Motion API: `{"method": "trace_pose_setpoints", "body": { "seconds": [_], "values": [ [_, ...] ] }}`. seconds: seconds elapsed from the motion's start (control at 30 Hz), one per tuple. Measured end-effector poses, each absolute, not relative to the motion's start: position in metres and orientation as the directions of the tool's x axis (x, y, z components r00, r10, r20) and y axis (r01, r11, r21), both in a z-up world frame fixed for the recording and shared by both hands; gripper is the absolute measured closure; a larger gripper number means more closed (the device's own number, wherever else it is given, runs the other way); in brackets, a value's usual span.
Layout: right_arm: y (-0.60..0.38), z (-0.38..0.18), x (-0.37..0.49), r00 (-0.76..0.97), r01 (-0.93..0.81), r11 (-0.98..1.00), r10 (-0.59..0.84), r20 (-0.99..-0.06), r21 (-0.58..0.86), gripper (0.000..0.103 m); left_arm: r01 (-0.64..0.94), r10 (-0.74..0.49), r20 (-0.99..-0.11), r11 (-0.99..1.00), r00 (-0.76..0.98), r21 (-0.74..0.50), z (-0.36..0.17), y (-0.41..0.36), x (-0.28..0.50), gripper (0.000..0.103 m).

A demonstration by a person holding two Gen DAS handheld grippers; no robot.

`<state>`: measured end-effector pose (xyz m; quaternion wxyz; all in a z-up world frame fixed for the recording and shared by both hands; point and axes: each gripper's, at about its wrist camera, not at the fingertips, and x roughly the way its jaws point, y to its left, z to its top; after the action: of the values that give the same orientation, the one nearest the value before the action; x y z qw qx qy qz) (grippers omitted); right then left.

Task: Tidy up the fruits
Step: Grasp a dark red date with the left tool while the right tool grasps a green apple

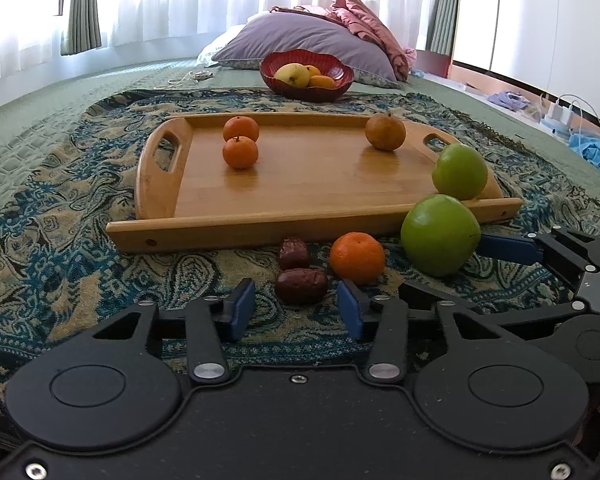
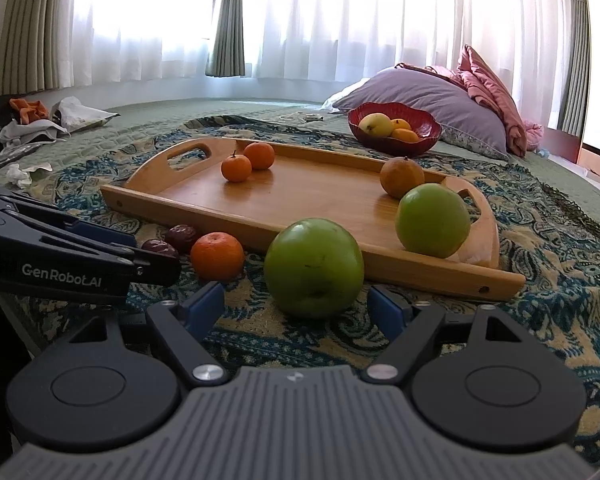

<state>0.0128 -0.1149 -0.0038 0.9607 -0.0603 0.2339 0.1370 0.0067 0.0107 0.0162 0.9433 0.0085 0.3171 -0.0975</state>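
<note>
Looking from the left wrist, a patterned blanket (image 1: 80, 200) covered a green bed below curtains, a wooden tray (image 1: 300, 184) held oranges, and the left gripper (image 1: 296, 308) stood spread before a date (image 1: 301, 285), not touching. From the right wrist, the right gripper (image 2: 296, 304) gaped around a glossy green apple (image 2: 314, 266) on the blanket beside the tray, pads apart from it.

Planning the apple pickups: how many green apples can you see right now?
2. One green apple lies on the patterned blanket before the open right gripper; the other sits on the wooden tray's near right corner. None seems hidden.
</note>
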Motion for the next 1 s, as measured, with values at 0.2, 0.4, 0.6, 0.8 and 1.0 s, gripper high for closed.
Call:
{"method": "trace_pose_setpoints", "body": {
  "seconds": [0.2,0.4,0.6,0.8,1.0],
  "values": [
    [-0.108,-0.005,0.011,0.879,-0.263,0.958,0.188,-0.439,-0.116,0.015,0.188,-0.181,-0.602,0.981,0.777,-0.051,0.015,0.01,0.009,0.069],
    [-0.109,-0.003,0.015,0.873,-0.254,0.963,0.186,-0.451,-0.094,0.018,0.183,-0.181,-0.601,0.981,0.778,-0.059,0.015,0.011,0.011,0.073],
    [-0.109,-0.002,0.018,0.869,-0.245,0.967,0.186,-0.458,-0.073,0.025,0.178,-0.176,-0.602,0.982,0.779,-0.057,0.015,0.011,0.014,0.075],
    [-0.111,-0.001,0.022,0.87,-0.217,0.975,0.171,-0.462,-0.048,0.037,0.181,-0.17,-0.596,0.983,0.785,-0.043,0.016,0.009,0.012,0.075],
    [-0.112,-0.002,0.025,0.867,-0.206,0.978,0.166,-0.469,-0.034,0.039,0.176,-0.17,-0.591,0.983,0.788,-0.048,0.018,0.009,0.012,0.075]
  ]
}}
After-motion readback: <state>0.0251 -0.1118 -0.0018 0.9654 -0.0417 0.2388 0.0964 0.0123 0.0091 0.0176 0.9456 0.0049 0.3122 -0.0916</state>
